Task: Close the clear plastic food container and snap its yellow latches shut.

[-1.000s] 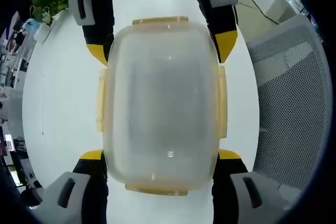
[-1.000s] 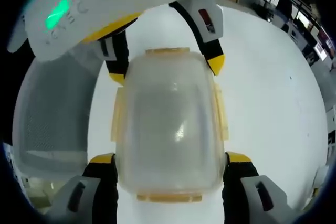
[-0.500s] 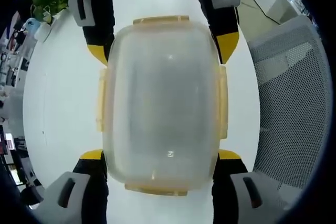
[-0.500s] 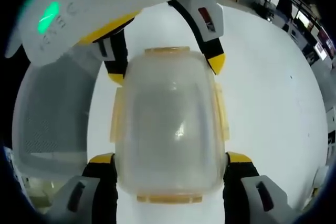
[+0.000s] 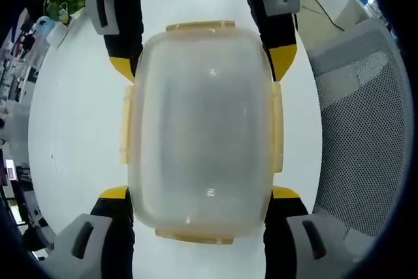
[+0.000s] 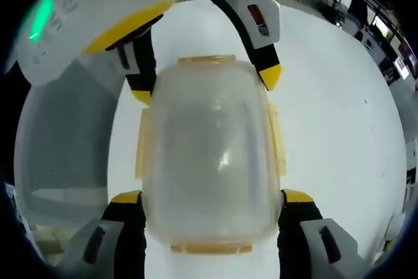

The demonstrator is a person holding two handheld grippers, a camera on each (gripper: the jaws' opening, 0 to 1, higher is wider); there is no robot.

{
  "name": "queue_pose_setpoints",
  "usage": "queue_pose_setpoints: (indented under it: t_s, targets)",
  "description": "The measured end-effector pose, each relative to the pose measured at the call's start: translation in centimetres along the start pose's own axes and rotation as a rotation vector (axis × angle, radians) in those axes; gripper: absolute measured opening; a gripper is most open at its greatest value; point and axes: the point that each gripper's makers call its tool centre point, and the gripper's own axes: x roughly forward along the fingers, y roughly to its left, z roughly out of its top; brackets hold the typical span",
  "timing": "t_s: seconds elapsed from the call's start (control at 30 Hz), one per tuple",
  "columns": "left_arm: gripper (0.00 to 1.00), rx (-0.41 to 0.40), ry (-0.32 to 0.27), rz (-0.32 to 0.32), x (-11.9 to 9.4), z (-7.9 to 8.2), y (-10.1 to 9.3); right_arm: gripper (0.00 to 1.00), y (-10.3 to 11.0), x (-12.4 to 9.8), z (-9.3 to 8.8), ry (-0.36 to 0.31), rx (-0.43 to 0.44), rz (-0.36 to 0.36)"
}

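Cloudy clear container (image 5: 202, 129), lid on, yellow latches (image 5: 277, 129) along its edges, fills frame centre; left gripper (image 5: 201, 195) and right gripper (image 6: 212, 199) each clamp it.

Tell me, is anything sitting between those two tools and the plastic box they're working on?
Nothing visible. The left tool has its jaws against both sides of the clear box, and the right tool flanks its other end the same way. Around it lies just bare white table; a mesh chair stands off to one side.
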Motion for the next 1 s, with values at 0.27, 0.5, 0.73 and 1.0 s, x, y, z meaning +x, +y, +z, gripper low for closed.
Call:
queue_pose_setpoints:
  t_s: [0.27, 0.5, 0.73, 1.0]
  targets:
    - [0.82, -0.002, -0.009, 0.001, 0.0, -1.0, 0.0, 0.84, 0.0, 0.4, 0.9, 0.010, 0.006, -0.001]
    - [0.82, -0.008, -0.012, 0.002, -0.2, -2.3, -0.2, 0.84, 0.2, 1.0, 2.2, 0.010, 0.002, -0.003]
    - [0.82, -0.013, -0.006, 0.003, -0.5, -4.3, -0.4, 0.85, 0.5, 1.6, 4.0, -0.006, -0.002, -0.007]
    - [0.82, -0.025, -0.008, 0.004, -0.8, -6.6, -0.6, 0.85, 0.8, 2.4, 6.4, -0.028, -0.011, -0.008]
